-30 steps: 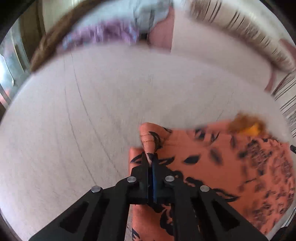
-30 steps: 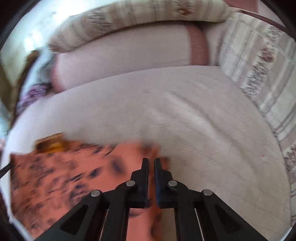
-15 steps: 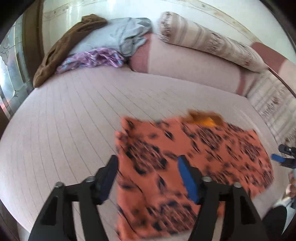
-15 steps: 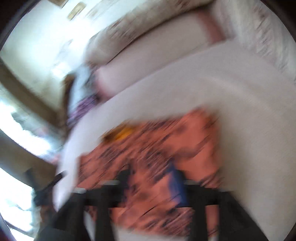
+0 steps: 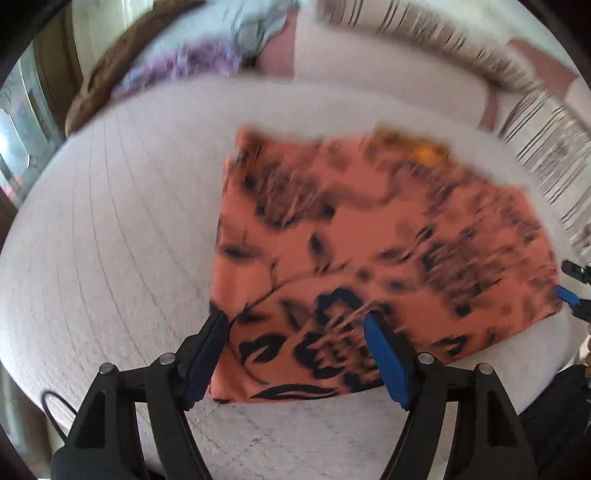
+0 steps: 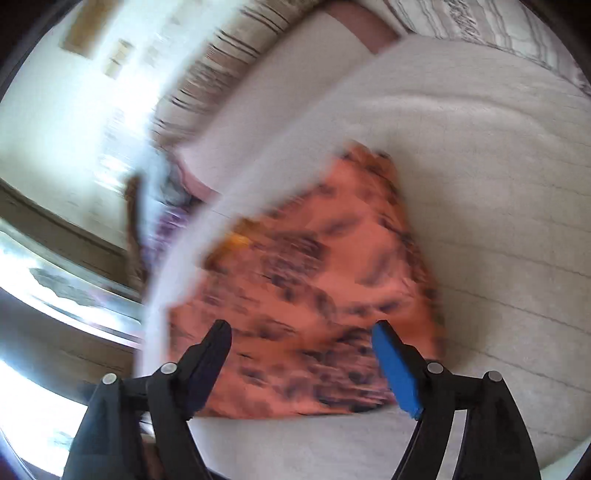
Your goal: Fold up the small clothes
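Observation:
An orange cloth with a black pattern (image 5: 369, 251) lies spread flat on the pale bed cover (image 5: 110, 240). My left gripper (image 5: 295, 325) is open and empty, held above the cloth's near left corner. My right gripper (image 6: 301, 334) is open and empty above the cloth (image 6: 314, 280), near its front edge. The right gripper's blue pad also shows at the right edge of the left wrist view (image 5: 569, 295). A yellow-orange patch (image 5: 424, 149) shows at the cloth's far edge. Both views are motion-blurred.
A heap of other clothes, purple (image 5: 184, 66), grey-blue (image 5: 251, 22) and brown (image 5: 110, 74), lies at the far left of the bed. Striped cushions (image 5: 443, 40) line the back and right side. The bed's front edge (image 5: 295, 435) is close below my grippers.
Both grippers were shut on the cloth's front corners a second ago. They have let go, opened wide and pulled back and up. The cloth now lies flat.

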{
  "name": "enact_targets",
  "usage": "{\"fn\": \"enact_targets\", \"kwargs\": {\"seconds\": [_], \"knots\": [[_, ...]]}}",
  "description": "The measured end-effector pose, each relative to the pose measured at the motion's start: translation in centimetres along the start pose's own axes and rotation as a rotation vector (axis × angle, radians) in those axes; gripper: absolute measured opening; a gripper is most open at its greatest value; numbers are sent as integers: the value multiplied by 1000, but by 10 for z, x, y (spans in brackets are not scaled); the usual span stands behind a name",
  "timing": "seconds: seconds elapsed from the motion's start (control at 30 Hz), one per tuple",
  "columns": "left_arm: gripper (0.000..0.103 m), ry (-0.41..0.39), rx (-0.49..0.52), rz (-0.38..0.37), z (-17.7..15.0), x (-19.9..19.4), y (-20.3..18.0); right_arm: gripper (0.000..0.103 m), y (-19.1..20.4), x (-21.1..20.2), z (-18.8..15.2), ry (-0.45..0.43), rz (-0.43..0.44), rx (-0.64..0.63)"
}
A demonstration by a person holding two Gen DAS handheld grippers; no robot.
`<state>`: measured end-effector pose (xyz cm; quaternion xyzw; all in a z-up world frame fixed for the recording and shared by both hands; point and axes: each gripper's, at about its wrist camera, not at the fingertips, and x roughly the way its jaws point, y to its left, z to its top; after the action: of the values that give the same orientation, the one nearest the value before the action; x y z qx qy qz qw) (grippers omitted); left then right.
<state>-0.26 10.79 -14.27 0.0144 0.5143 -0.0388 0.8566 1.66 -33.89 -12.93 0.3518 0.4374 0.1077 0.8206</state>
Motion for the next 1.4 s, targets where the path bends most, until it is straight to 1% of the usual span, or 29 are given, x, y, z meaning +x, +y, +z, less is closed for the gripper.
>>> {"fn": "enact_targets", "kwargs": {"seconds": [0.03, 0.07, 0.13, 0.17, 0.23, 0.27, 0.3, 0.33, 0.37, 0.4, 0.43, 0.47, 0.53, 0.57, 0.6, 0.67, 0.73, 0.77, 0.8, 0.87, 0.9, 0.93, 1.0, 1.03, 1.13, 1.2, 1.27, 1.33, 1.4], "knots": [[76, 25, 1, 35, 1, 7, 1, 74, -21, 6, -1, 25, -62, 61], [76, 23, -17, 41, 1, 4, 6, 69, -32, 0, -1, -5, -32, 139], [76, -26, -61, 11, 1, -9, 11, 70, -32, -16, 2, -38, -1, 177], [76, -54, -74, 5, 2, -16, 12, 72, -24, -26, 1, -64, -4, 146], [76, -80, -74, 3, 4, -26, 9, 78, -8, -38, -3, -91, 32, 69], [76, -92, -77, -10, 5, -30, 7, 80, -4, -37, -5, -68, 72, 46], [76, -95, -79, -26, 6, -33, 4, 80, -4, -32, -9, -44, 75, 44], [76, -93, -78, -39, 8, -36, 0, 80, -9, -24, -13, -11, 52, 52], [76, -93, -73, -52, 9, -39, -5, 78, -23, -10, -16, 43, -14, 106], [76, -101, -66, -63, 10, -43, -9, 77, -35, -9, -17, 41, -9, 178], [76, -115, -61, -73, 11, -48, -12, 77, -36, -17, -16, 4, 13, 213], [77, -130, -55, -84, 12, -51, -17, 77, -31, -31, -16, -38, 12, 218], [77, -146, -46, -115, 14, -55, -27, 78, -20, -44, -17, -86, -4, 184], [77, -148, -44, -131, 16, -55, -34, 80, -17, -50, -24, -113, 1, 186], [77, -148, -43, -145, 19, -54, -39, 80, -17, -51, -30, -116, 9, 206], [77, -140, -49, -176, 23, -51, -51, 80, -29, -40, -50, -89, 42, 305], [77, -118, -44, -209, 26, -46, -66, 80, -38, -24, -60, -60, 58, 377], [77, -105, -35, -225, 29, -44, -77, 81, -40, -24, -62, -59, 59, 389], [77, -101, -28, -236, 31, -45, -85, 81, -40, -22, -61, -86, 73, 402], [77, -117, -14, -270, 35, -53, -101, 81, -41, -14, -49, -101, 119, 432], [77, -130, -9, -287, 38, -60, -109, 81, -44, -8, -45, -97, 115, 449], [77, -141, -1, -310, 40, -70, -118, 79, -47, -2, -43, -100, 111, 473], [77, -164, 19, -354, 42, -91, -135, 60, -44, 2, -37, -118, 84, 445], [77, -184, 35, -375, 42, -104, -144, 29, -41, 5, -35, -116, 65, 421], [77, -244, 91, -414, 43, -138, -172, 19, -48, 12, -34, -86, 42, 400], [78, -303, 132, -428, 42, -162, -189, 19, -46, 10, -32, -88, 25, 366], [80, -364, 146, -414, 39, -173, -196, 16, -39, 6, -30, -92, -5, 313], [86, -378, 114, -372, 39, -166, -191, 14, -32, 1, -28, -101, -21, 268], [86, -320, 58, -311, 41, -133, -181, 13, -21, -6, -25, -111, -49, 213]]}}
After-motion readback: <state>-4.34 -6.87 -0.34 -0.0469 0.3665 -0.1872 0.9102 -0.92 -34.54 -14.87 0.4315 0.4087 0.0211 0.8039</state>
